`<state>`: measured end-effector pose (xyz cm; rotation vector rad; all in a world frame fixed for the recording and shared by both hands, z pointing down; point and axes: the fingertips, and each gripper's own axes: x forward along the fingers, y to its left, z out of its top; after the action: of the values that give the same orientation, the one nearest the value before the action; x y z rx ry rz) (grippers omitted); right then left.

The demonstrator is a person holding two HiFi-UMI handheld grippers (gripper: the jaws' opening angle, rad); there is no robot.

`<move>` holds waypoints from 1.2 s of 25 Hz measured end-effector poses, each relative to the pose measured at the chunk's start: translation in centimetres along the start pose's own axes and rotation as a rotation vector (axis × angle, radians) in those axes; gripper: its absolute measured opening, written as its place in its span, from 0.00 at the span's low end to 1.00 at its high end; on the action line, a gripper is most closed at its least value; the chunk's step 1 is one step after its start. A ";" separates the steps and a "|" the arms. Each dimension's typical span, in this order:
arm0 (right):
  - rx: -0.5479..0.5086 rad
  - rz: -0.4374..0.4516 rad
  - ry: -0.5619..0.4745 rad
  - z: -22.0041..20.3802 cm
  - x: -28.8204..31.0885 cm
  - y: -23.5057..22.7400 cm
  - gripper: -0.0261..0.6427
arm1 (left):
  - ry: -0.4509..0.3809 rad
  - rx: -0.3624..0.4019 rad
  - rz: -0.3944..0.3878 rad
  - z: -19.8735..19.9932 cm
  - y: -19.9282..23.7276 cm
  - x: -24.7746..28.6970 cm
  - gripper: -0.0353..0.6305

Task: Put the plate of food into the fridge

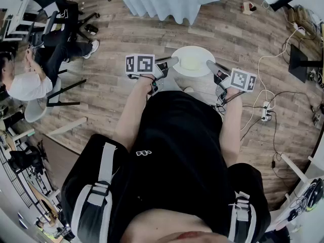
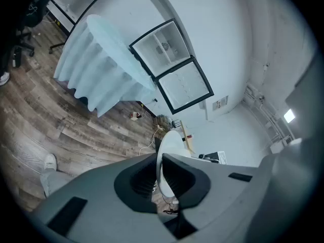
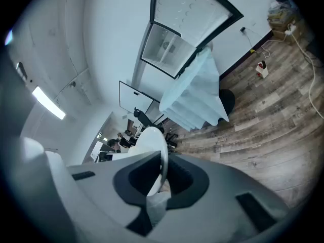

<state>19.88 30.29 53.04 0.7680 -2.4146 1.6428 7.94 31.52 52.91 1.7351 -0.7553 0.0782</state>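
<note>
**Fingers [image 2: 185,178] pinch one round white plate [image 1: 192,50] from both sides**

Brown wood-plank floor [image 1: 116,90] runs to a table draped in pale blue cloth [image 1: 167,1]. Beyond it a black-framed glass-door fridge [image 2: 174,67] stands against a white wall [image 2: 228,44]. Left gripper [image 1: 171,63] and right gripper [image 1: 212,65] are each nearly closed, clamped on opposite rims of the plate, which is held above the floor in front of the person. One plate, one pale lump of food [image 1: 189,63], two grippers, one seated person [image 1: 25,80].
</note>
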 end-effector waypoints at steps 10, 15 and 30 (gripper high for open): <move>-0.001 -0.001 0.001 -0.7 0.4 0.3 0.08 | -0.008 -0.009 -0.009 -0.4 0.4 -0.7 0.09; 0.015 -0.012 -0.020 -0.6 1.0 0.5 0.08 | -0.005 -0.013 -0.017 0.0 0.8 -1.0 0.09; 0.073 -0.067 -0.127 3.0 5.9 1.6 0.08 | 0.077 0.010 -0.084 6.5 3.5 -1.9 0.09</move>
<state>14.55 26.01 52.65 0.9818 -2.3937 1.7145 2.50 26.21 53.03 1.7611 -0.6255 0.0912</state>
